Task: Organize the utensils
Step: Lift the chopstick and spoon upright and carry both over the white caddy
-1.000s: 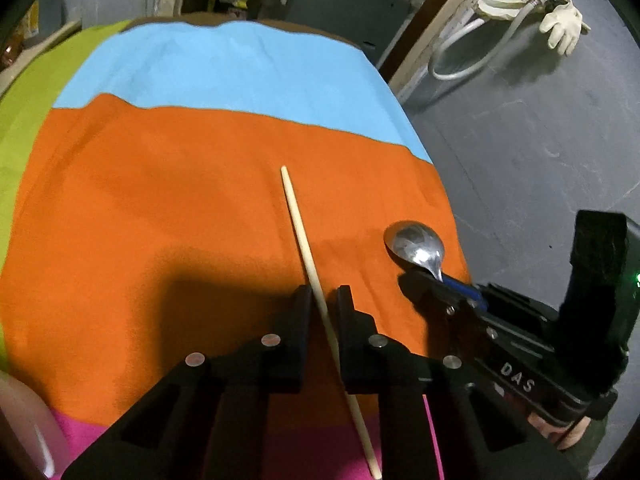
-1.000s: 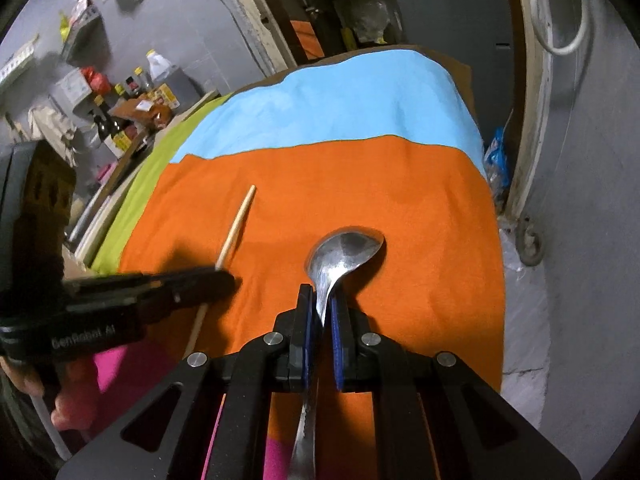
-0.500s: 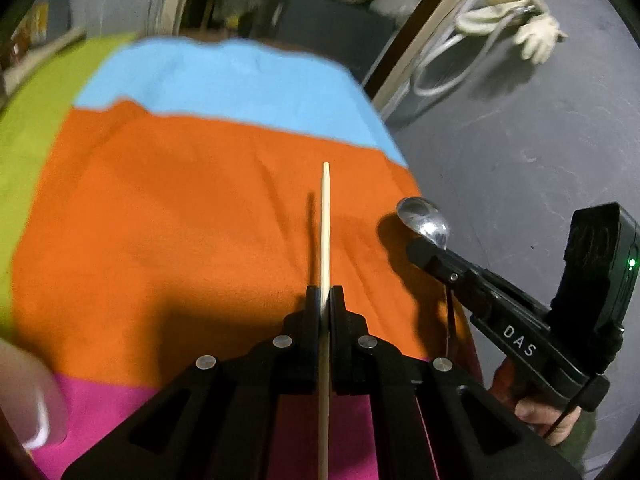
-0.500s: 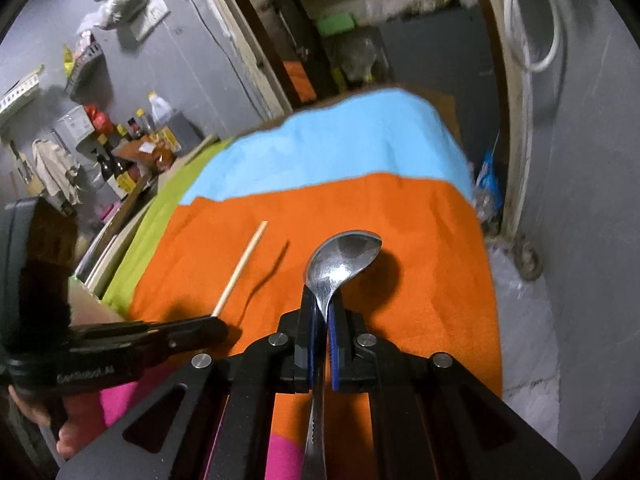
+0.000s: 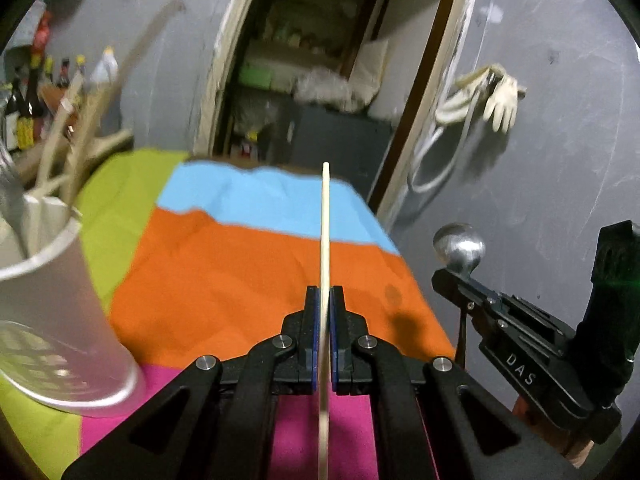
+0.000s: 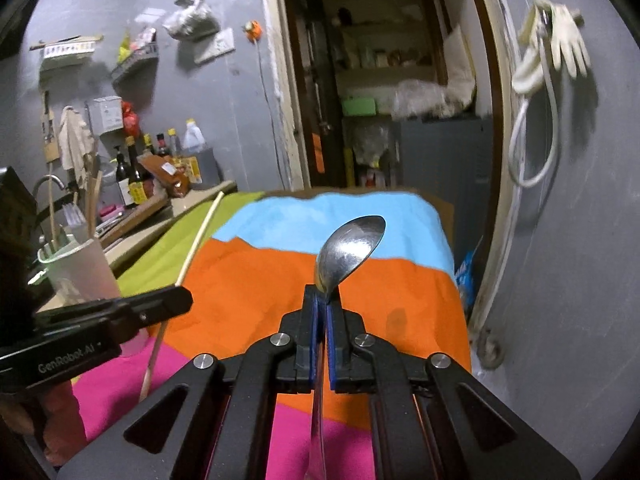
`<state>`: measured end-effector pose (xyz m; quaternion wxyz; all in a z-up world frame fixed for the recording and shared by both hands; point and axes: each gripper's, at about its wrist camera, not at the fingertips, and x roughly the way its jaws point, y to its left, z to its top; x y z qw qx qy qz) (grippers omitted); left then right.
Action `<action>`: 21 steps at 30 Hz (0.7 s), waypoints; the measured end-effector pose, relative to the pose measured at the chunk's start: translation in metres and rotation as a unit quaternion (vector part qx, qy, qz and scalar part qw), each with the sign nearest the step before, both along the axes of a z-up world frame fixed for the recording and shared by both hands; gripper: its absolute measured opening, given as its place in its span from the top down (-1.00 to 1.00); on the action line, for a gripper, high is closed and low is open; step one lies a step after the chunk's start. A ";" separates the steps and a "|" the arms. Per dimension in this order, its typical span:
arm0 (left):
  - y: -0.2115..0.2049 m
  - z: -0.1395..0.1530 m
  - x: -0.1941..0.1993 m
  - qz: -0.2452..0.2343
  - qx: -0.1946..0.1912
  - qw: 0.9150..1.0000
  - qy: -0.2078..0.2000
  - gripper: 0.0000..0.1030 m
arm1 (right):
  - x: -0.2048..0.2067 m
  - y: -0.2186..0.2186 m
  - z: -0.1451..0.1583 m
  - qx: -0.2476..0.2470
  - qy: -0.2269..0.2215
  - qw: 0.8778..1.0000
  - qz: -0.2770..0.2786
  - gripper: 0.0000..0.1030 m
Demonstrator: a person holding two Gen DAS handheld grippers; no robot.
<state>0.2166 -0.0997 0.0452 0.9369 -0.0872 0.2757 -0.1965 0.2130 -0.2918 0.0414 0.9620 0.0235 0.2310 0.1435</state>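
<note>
Left wrist view: the left gripper (image 5: 325, 296), a black two-finger tool with blue pads, is clamped shut on a thin pale wooden chopstick (image 5: 325, 220) that points forward, clear of the striped cloth-covered table (image 5: 224, 272) in green, blue, orange and pink. To the left stands a tall white utensil holder (image 5: 60, 320) already holding wooden sticks. In the right wrist view, the right gripper (image 6: 322, 300) is closed tight on the handle of a shiny steel spoon (image 6: 352, 246), bowl forward, also off the cloth.

Risks, as a judgement: the chopstick is pinched near its middle with much length free, so it may pivot or slip; the spoon's smooth narrow handle could twist between the pads; and both tools heading for one holder could collide or tip it.

A second ago both utensils lay on the orange band with the jaws closing around them; now both are lifted and the holder has come into sight
</note>
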 end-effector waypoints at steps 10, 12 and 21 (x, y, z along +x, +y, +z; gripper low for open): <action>0.011 0.023 -0.021 0.029 -0.005 0.996 -0.089 0.96 | -0.018 0.025 0.029 -0.004 -0.059 0.998 0.006 0.96; 0.015 0.029 -0.028 0.035 -0.005 0.994 -0.106 0.96 | -0.022 0.030 0.036 -0.004 -0.074 0.997 0.007 0.96; 0.052 0.050 -0.045 0.057 -0.010 0.986 -0.155 0.96 | -0.035 0.060 0.064 0.022 -0.131 0.991 0.032 0.96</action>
